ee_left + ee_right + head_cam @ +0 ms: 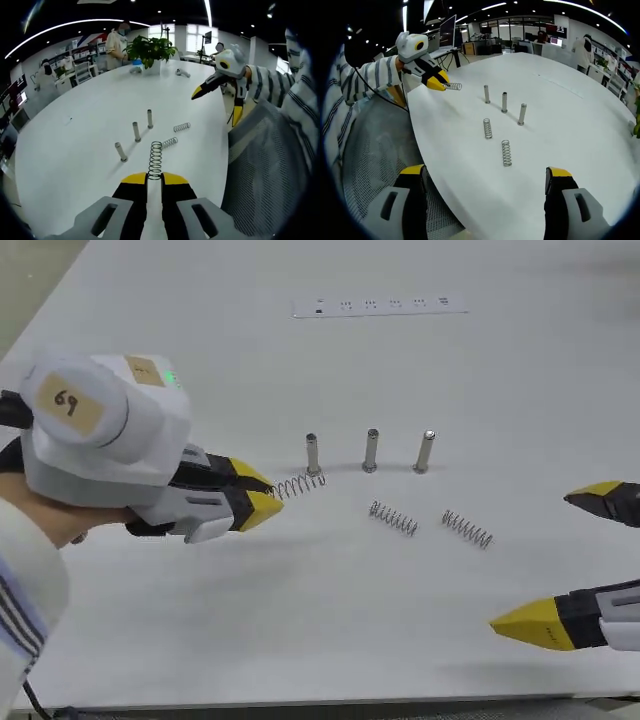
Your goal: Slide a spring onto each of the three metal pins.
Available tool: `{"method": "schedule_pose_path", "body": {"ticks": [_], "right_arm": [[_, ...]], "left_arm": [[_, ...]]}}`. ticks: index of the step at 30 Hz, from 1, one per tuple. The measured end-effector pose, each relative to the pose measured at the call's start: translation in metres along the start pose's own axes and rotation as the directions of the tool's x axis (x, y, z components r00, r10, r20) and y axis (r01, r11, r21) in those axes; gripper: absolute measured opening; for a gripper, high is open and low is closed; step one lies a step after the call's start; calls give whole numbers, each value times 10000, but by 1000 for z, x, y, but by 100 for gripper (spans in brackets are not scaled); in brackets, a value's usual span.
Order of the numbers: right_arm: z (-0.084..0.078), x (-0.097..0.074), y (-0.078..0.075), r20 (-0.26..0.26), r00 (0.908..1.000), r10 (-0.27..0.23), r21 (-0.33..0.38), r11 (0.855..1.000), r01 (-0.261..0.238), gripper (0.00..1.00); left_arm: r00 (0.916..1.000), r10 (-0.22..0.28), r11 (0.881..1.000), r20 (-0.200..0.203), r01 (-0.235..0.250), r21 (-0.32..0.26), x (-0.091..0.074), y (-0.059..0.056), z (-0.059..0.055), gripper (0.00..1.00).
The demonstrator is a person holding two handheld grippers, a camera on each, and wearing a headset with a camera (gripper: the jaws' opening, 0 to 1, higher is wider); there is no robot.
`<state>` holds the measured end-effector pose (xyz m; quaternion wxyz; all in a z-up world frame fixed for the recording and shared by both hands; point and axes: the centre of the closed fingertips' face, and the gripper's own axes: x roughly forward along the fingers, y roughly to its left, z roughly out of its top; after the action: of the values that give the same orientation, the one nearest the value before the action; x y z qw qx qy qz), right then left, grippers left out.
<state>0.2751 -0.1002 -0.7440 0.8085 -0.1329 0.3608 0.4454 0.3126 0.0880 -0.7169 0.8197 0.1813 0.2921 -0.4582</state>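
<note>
Pinching a spring [298, 484] by one end, the left gripper [268, 495] has its jaws closed on it, the coil sticking straight out with its free end near the leftmost pin [312, 454]. A second spring [393, 519] and a third spring [467, 529] lie loose on the table [300, 630] before the middle pin [371, 450] and right pin [425, 452], while the right gripper [530, 560] hangs with jaws spread wide, well apart from them.

body of right gripper [533, 560] cut off at the edge, one end of spring [297, 484] hidden between left gripper [272, 492] jaws, power strip [380, 306] markings unreadable

Left tool [268, 495] white, yellow-tipped, marked 69; striped sleeve [25, 612].
</note>
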Motion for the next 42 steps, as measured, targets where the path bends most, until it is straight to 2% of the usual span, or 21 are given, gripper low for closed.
{"method": "schedule_pose_path", "body": {"ticks": [3, 11, 13, 19, 26, 31, 36, 39, 42], "right_arm": [[3, 2, 1, 41, 9999, 93, -118, 9999, -93, 98], [14, 9, 9, 181, 9977, 661, -628, 9959, -648, 96], [17, 10, 10, 203, 9969, 757, -745, 9945, -740, 96], [32, 13, 15, 710, 9908, 1152, -749, 9911, -1099, 95], [40, 17, 20, 879, 9849, 1490, -1006, 9850, -1400, 93], [51, 19, 26, 1221, 9750, 1855, -1129, 9786, -1721, 93], [58, 22, 28, 1274, 9694, 2100, -1410, 9712, -1919, 92], [65, 24, 30, 1407, 9610, 2382, -1634, 9629, -2147, 89], [69, 26, 30, 1421, 9567, 2539, -1781, 9573, -2276, 89]], "left_arm": [[9993, -279, 9996, 237, 281, -89, -2, -4, 7, 2], [9980, -621, 9978, 131, 618, 220, -3, -11, 12, 2], [9963, -815, 9966, 261, 812, 110, -3, -13, 14, 2], [9954, -916, 9958, 272, 913, 115, -3, -14, 17, 2], [9941, -1051, 9943, 286, 1044, 221, -2, -16, 20, 2], [9928, -1176, 9929, 236, 1171, 229, 1, -17, 19, 2], [9909, -1319, 9910, 247, 1313, 243, 2, -18, 20, 2], [9904, -1358, 9904, 242, 1351, 281, 3, -18, 21, 2], [9901, -1368, 9899, 300, 1356, 404, 4, -18, 22, 2]]}}
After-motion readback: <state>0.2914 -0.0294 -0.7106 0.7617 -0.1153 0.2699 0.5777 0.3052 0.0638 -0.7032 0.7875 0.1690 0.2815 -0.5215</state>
